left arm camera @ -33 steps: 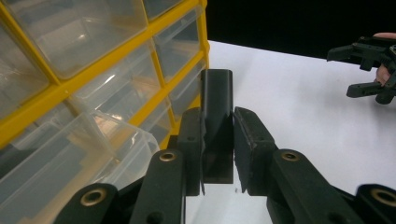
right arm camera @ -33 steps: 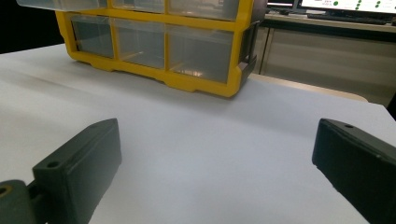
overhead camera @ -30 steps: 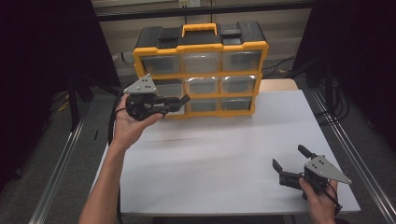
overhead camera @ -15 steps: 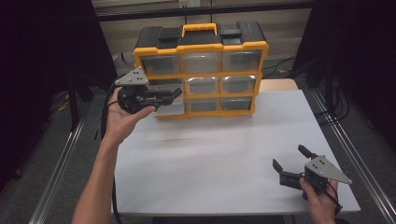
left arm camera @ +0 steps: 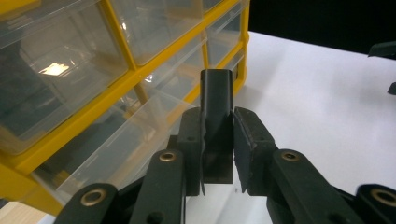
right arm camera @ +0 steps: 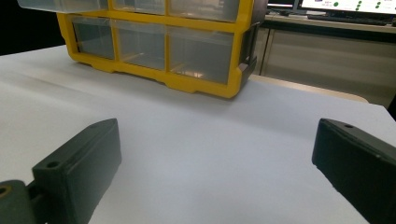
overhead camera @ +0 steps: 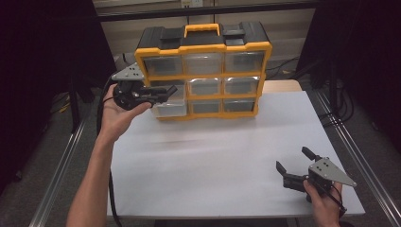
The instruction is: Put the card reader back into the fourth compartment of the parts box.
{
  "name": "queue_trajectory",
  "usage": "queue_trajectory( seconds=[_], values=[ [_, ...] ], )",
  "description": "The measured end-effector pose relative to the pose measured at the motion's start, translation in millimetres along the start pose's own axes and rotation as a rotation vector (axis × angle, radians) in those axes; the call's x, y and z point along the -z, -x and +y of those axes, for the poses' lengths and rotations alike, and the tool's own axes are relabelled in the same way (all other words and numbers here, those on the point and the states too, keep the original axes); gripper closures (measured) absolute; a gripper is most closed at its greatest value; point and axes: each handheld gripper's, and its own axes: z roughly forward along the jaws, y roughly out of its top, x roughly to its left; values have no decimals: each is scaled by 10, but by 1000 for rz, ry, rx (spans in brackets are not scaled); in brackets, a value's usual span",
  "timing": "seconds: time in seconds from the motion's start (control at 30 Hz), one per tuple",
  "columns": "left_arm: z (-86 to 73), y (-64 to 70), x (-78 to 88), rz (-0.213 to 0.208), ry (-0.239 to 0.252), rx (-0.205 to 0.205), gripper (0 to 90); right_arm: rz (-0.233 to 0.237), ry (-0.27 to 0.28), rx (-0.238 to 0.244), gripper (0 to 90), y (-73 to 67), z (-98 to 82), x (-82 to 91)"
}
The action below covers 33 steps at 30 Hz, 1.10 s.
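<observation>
**Drawer partly out, left gripper closed beside it**

The yellow-framed plastic organiser with clear drawers and a black top [overhead camera: 203, 71] stands upright at the far edge of the bench [overhead camera: 217, 156]. Its clear plastic drawer in the left column, middle row [overhead camera: 168, 106] juts out of the organiser's front face, while the other drawers sit flush in their slots. From this I judge the opening step as partly done: the drawer is out some way but not removed, and I cannot tell whether anything lies inside it.

The left gripper [overhead camera: 169, 90] hovers at the organiser's left front, level with the protruding drawer, its jaws brought fully together. In the left gripper view the gripper [left arm camera: 217, 88] stands just above the drawer's clear rim [left arm camera: 140, 135], and a grip on the plastic cannot be made out. The right gripper [overhead camera: 293, 165] rests well away from the organiser, near the bench's front right corner, jaws spread wide with nothing between them. What is left appears to be either drawing the drawer further or dealing with its contents.

The bench is covered in plain white, bare in front of the organiser. Behind the organiser runs a pale wall panel; dark space and cables lie to both sides, and metal rails edge the bench.
</observation>
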Motion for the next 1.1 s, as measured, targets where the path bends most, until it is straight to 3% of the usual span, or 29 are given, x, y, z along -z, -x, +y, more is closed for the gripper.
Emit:
queue_trajectory(
  seconds=[0.13, 0.23, 0.37, 0.77, 1.1],
  values=[
    [23, -28, 6, 6, 0, 3, 738, 2, 1, 1, 14, -1, 1, 1],
    [38, -47, 15, -13, 8, 9, 738, 1, 1, 0, 14, 0, 1, 3],
    [61, -94, -6, 20, -34, 0, 738, 2, -1, 0, 14, -1, 0, -1],
    [68, -238, -167, 35, -121, 4, 738, 2, -1, -2, 14, -2, -1, -4],
    [88, -332, -269, 40, -164, 21, 738, 2, 0, 1, 14, 0, -3, -8]
  ],
)
